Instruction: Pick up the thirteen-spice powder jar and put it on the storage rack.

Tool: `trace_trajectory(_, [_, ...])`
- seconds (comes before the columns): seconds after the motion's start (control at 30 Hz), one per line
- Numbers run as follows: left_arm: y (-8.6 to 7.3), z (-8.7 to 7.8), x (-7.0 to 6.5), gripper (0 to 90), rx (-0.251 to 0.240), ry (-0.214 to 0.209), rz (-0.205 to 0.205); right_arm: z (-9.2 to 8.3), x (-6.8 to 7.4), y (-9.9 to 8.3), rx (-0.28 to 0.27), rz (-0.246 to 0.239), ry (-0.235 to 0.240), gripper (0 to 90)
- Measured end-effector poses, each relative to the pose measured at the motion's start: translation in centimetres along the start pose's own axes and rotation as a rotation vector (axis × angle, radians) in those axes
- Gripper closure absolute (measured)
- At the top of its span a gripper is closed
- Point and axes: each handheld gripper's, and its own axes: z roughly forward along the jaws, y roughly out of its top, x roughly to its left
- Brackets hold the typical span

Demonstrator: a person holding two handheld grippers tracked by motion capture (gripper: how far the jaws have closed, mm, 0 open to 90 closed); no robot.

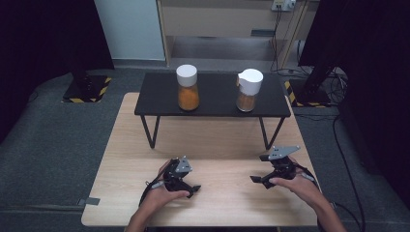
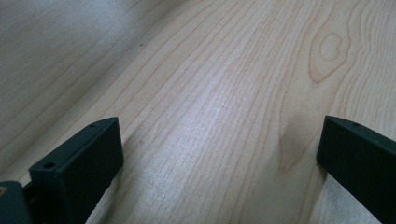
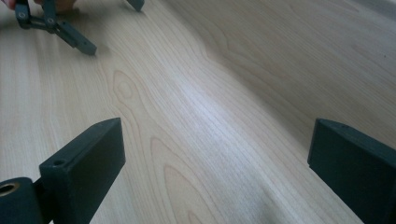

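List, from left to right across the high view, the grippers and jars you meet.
Left gripper → left jar of orange powder with a white cap → right jar, its white lid tilted → right gripper.

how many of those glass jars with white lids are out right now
2. One white-lidded glass jar of orange powder stands left of centre on the low black shelf. The other white-lidded glass jar, lid flipped open, stands toward the shelf's right end. Nothing appears to hide more.
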Motion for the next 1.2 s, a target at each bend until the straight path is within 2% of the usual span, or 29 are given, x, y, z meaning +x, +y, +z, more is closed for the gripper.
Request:
trace_trajectory(0.27, [0.0,0.0,0.0,0.0,0.0,0.0,0.0,0.3,0.8,-1.1,-0.012,0.002,-0.043,4.4])
trace_trajectory(0.53, [-0.1,0.0,0.0,0.0,-0.004,0.0,-0.005,1.1,1.5,-2.1,0.005,0.002,-0.051,5.1])
trace_trajectory(0.63, [-0.1,0.0,0.0,0.0,-0.005,0.0,-0.005,1.3,1.7,-2.8,-0.004,0.015,-0.057,5.1])
trace_trajectory(0.8, [-0.1,0.0,0.0,0.0,-0.004,0.0,-0.005,1.2,2.2,-3.5,-0.005,0.017,-0.089,4.9])
trace_trajectory(1.03, [0.0,0.0,0.0,0.0,-0.004,0.0,-0.005,1.4,2.3,-4.2,0.018,0.03,-0.139,4.3])
trace_trajectory(1.2, [0.0,0.0,0.0,0.0,0.001,0.0,0.0,1.6,2.2,-4.4,0.048,0.041,-0.149,4.2])
